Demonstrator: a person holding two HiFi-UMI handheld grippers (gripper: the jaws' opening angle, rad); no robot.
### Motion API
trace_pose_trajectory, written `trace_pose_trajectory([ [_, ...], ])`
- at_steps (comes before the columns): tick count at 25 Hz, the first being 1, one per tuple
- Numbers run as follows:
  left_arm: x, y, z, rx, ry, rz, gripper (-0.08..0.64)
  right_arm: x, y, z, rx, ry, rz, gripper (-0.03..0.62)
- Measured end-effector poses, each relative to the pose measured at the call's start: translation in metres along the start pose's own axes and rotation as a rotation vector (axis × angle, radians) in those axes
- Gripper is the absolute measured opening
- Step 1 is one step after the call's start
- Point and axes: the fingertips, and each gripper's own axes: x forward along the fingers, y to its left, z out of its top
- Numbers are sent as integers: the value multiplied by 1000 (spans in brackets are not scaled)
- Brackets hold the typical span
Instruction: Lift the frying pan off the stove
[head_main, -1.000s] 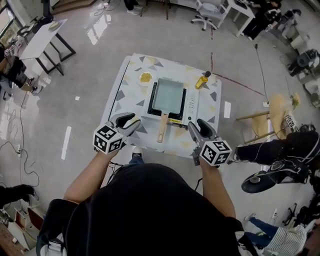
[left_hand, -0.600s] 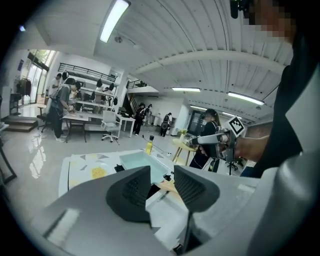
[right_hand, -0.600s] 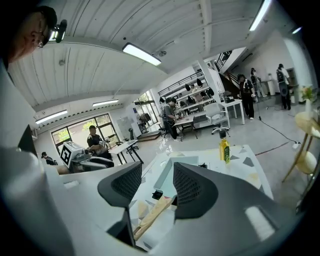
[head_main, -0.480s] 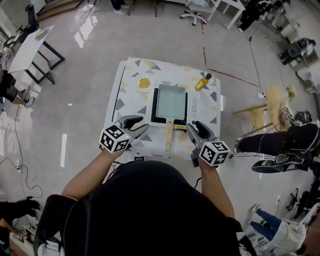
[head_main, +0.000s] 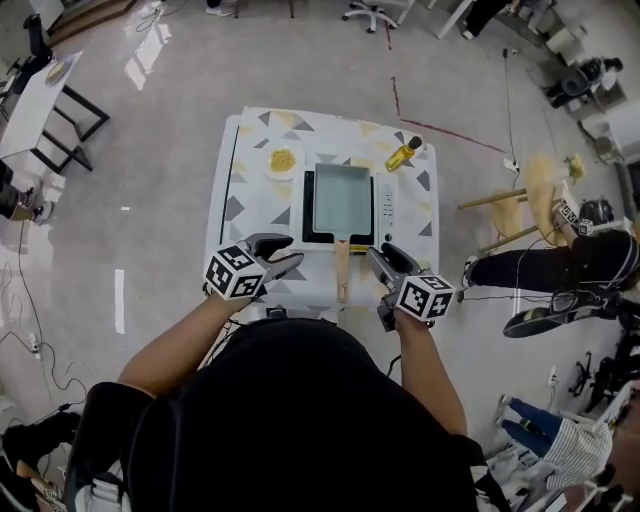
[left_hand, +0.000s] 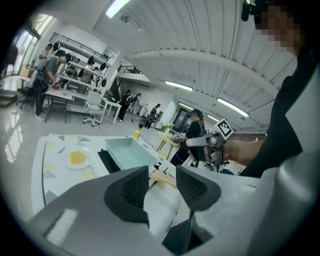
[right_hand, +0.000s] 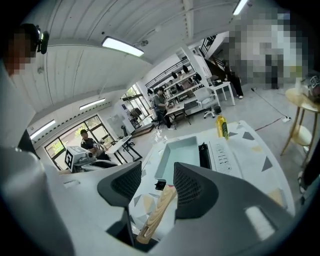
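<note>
A rectangular pale-green frying pan (head_main: 343, 196) sits on a black portable stove (head_main: 308, 205) on the patterned table. Its wooden handle (head_main: 342, 270) points toward me. My left gripper (head_main: 287, 256) hovers open just left of the handle, over the table's near edge. My right gripper (head_main: 380, 260) hovers open just right of it. In the right gripper view the handle (right_hand: 158, 211) lies below and between the open jaws of that gripper (right_hand: 155, 187), apart from them. The left gripper view shows the pan (left_hand: 131, 152) and handle (left_hand: 163, 178) beyond that open gripper (left_hand: 159, 186).
A yellow oil bottle (head_main: 402, 155) stands at the table's far right, and a white plate of yellow food (head_main: 283, 159) lies left of the stove. The stove's white control panel (head_main: 387, 204) flanks the pan. A wooden stool (head_main: 532, 205) and a seated person (head_main: 560, 268) are to the right.
Both grippers have closed in on the handle from either side, the right one more. The pan has not moved, and both grippers stay open.
</note>
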Motion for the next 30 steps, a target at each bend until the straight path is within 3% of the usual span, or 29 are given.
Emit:
trace_pose_trajectory([
  [5, 20, -10, -8, -170, -13, -110, 192, 14, -10, -18, 77, 60, 60, 248],
  [10, 40, -12, -22, -240, 26, -137, 222, 30, -17, -31, 104, 134, 133, 257],
  [24, 94, -9, -56, -466, 46, -178, 258, 64, -34, -65, 215, 314, 304, 282],
  [30, 112, -15, -61, -571, 36, -230, 267, 78, -34, -78, 253, 386, 349, 290],
])
